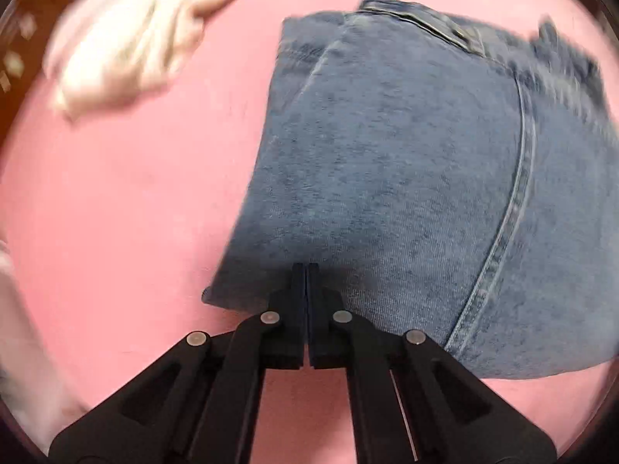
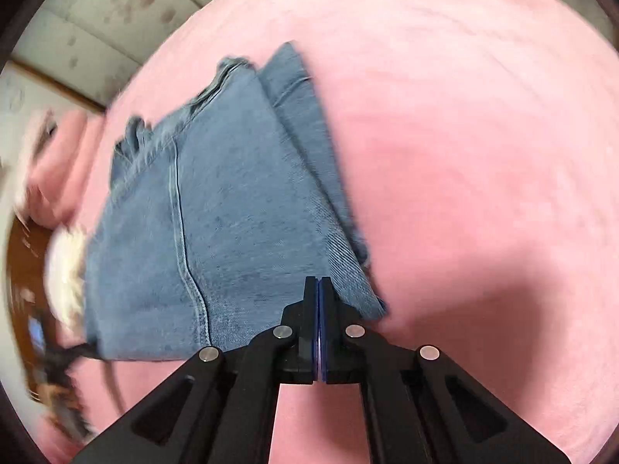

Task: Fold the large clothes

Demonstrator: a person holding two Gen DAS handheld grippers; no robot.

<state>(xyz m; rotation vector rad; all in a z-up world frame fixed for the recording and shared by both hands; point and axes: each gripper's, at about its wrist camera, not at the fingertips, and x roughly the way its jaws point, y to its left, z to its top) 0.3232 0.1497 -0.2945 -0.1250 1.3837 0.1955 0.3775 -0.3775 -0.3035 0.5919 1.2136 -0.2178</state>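
Note:
A pair of blue denim jeans (image 1: 387,174) lies folded into a thick rectangle on the pink cover (image 1: 127,201). Its waistband and belt loops are at the far edge. My left gripper (image 1: 305,267) is shut, pads together, with its tips over the near left corner of the denim. No cloth shows between the pads. In the right wrist view the jeans (image 2: 232,212) lie left of centre. My right gripper (image 2: 319,280) is also shut, with its tips over the near right corner by the frayed hem. No cloth shows between those pads either.
A pale, crumpled garment (image 1: 135,38) lies on the cover beyond and left of the jeans. A pink garment (image 2: 62,170) and a white fluffy item (image 2: 65,266) sit by the left edge. Brown floor (image 2: 21,270) shows past that edge. The pink cover (image 2: 483,135) stretches bare to the right.

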